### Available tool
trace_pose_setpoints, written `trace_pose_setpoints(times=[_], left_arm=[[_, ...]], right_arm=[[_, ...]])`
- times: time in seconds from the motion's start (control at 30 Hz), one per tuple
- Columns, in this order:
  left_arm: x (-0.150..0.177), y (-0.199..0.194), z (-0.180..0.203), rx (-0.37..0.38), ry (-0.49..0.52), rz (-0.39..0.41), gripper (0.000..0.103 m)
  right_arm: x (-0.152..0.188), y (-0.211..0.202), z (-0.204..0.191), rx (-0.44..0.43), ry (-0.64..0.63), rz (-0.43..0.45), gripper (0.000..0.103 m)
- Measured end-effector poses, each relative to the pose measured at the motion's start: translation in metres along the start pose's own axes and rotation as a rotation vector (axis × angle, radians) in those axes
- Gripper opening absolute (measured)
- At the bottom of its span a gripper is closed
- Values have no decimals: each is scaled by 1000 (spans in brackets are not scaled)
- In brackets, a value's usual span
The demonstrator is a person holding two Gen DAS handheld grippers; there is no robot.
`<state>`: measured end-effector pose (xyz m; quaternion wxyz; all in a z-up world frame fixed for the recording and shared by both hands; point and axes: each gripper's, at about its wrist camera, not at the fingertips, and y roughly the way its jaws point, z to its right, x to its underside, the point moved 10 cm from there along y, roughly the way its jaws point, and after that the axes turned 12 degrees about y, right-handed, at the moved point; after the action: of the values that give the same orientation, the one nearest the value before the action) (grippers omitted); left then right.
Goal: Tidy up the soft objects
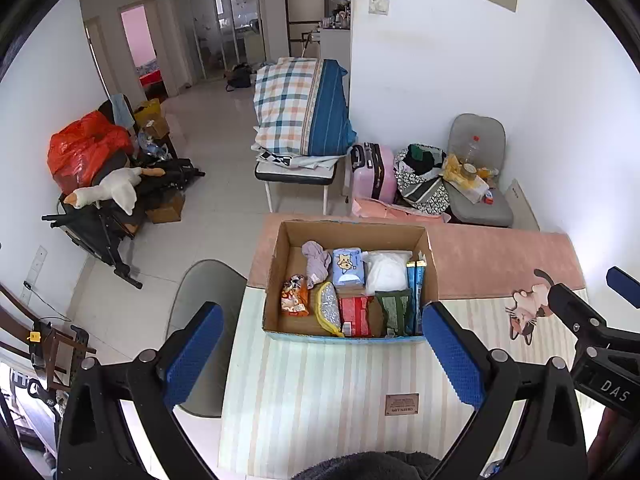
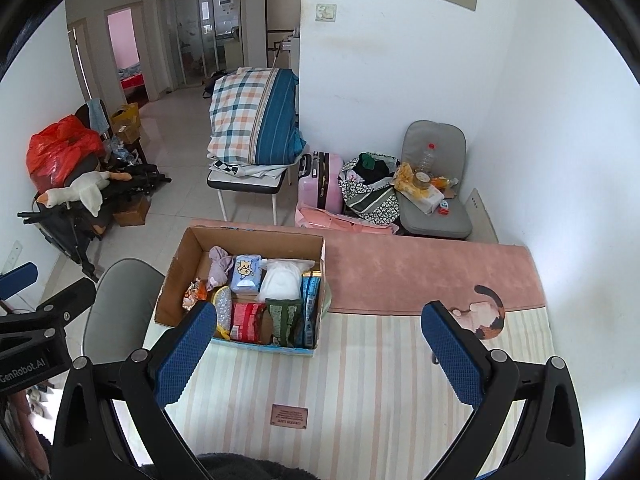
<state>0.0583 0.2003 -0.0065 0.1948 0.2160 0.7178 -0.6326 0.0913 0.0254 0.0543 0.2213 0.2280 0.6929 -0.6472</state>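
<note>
The cardboard box [image 1: 280,280] on the striped table mat [image 1: 320,392] already holds the soft packs (about 9), while the left gripper [image 1: 324,344] and right gripper [image 2: 320,348] hover wide open, empty, so little seems left.

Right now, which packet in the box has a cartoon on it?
The light blue tissue packet in the cardboard box. It shows a yellow cartoon animal; the red packet and green packet don't.

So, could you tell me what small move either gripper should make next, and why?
Probably lower the left gripper toward the box and aim for the purple cloth at its back left. Both grippers are open and hold nothing, the right gripper sits off to the box's side, and the cloth lies loose on top.
</note>
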Motion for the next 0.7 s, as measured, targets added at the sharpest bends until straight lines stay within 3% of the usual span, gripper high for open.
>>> trace_pose_setpoints(times=[0.7], left_arm=[[3,6,-4,-5,-2,-5,102]], right_arm=[[1,9,-4,2,-1,-9,103]])
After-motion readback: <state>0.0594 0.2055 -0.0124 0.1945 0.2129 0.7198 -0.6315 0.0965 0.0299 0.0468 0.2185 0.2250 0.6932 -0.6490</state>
